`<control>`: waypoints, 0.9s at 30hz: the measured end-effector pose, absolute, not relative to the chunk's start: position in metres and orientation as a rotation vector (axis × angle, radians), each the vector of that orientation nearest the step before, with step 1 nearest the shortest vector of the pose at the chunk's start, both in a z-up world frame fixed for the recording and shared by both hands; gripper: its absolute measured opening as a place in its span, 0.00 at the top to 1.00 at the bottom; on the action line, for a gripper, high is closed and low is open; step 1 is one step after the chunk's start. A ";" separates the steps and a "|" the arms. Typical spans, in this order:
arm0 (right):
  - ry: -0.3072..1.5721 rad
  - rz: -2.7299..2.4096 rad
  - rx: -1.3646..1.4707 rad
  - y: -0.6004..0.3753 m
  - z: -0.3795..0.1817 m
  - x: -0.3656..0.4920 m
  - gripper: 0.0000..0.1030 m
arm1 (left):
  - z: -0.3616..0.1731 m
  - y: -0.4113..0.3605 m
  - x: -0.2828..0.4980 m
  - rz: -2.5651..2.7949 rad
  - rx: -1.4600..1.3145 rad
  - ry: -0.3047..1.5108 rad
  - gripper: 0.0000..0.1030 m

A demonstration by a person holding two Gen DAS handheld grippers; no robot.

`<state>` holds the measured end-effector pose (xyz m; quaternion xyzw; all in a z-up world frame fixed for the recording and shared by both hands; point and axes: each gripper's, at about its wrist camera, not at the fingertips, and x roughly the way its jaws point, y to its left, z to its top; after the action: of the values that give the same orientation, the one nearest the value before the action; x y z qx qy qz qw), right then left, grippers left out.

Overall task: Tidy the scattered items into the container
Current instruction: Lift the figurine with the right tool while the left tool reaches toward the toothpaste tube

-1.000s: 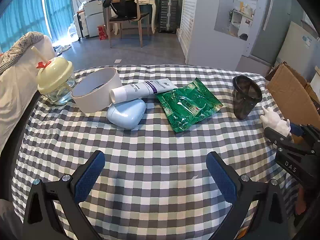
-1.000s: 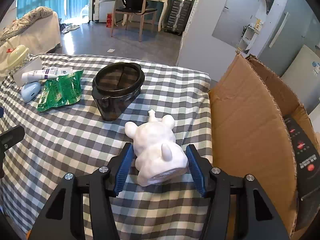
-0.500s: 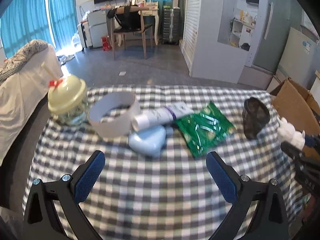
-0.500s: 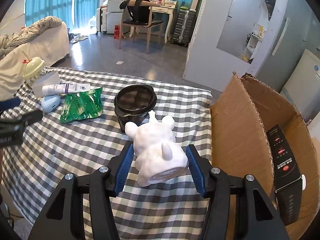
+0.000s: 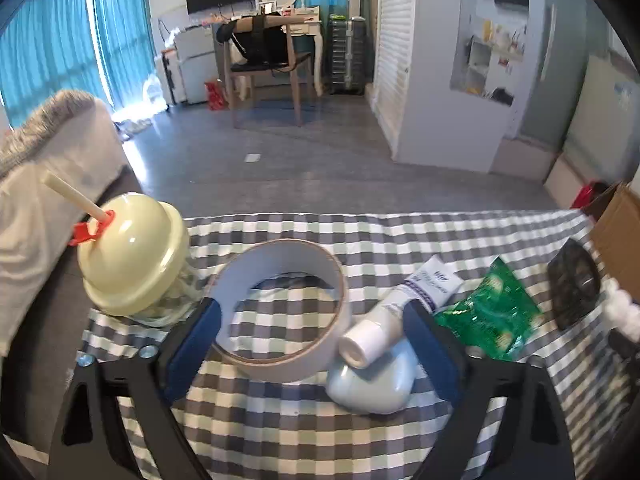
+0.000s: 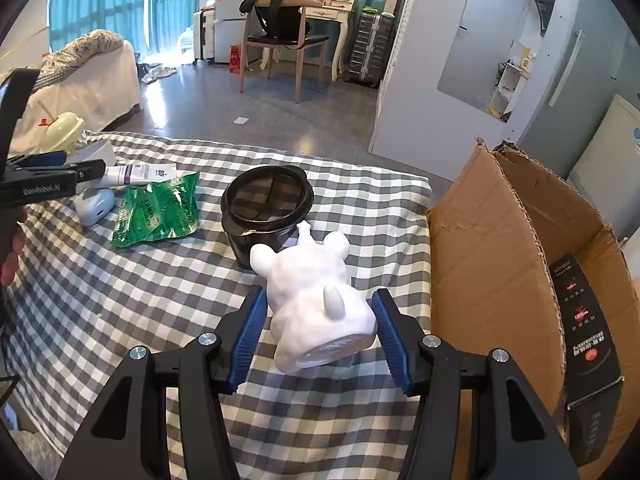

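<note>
text: "GenRobot.AI" | on: left tongs, side face | other print: tube, black box – illegible

Matt checked cloth, glossy green foil packet, corrugated cardboard box.

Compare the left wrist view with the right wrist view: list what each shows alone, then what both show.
Only the left wrist view: the left gripper, jaws closing around the tape roll and the tube's cap end, seen head-on.

Only the right wrist view: the right gripper shut on the white figurine, and the black carton inside the cardboard box.

Both: the checked tablecloth, yellow-lidded cup, tube, pale blue case, green packet and dark cup.
</note>
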<state>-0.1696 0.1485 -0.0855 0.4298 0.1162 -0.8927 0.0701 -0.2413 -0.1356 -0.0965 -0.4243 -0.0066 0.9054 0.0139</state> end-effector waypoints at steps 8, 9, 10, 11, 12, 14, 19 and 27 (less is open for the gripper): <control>0.355 -2.676 1.301 0.144 -0.088 -0.172 0.47 | -0.088 -0.138 -0.238 2.719 -1.367 -0.029 0.64; 0.354 -2.677 1.301 0.144 -0.087 -0.172 0.47 | -0.088 -0.138 -0.236 2.712 -1.372 -0.019 0.66; 0.353 -2.678 1.301 0.144 -0.087 -0.172 0.47 | -0.088 -0.138 -0.234 2.702 -1.379 -0.013 0.67; 0.351 -2.678 1.300 0.144 -0.087 -0.172 0.47 | -0.088 -0.138 -0.233 2.693 -1.382 -0.007 0.68; 0.349 -2.678 1.299 0.145 -0.087 -0.172 0.47 | -0.087 -0.140 -0.231 2.692 -1.380 -0.003 0.68; 0.348 -2.678 1.296 0.145 -0.086 -0.171 0.47 | -0.086 -0.142 -0.229 2.693 -1.384 0.009 0.68; 0.357 -2.677 1.294 0.145 -0.085 -0.168 0.47 | -0.087 -0.147 -0.224 2.639 -1.375 0.105 0.63; 0.365 -2.677 1.308 0.145 -0.086 -0.170 0.47 | -0.087 -0.158 -0.222 2.537 -1.375 0.216 0.51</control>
<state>-0.1698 0.1446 -0.0860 0.4348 0.1214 -0.8896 0.0699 -0.2221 -0.1580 -0.0870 -0.4714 0.0739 0.8700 0.1238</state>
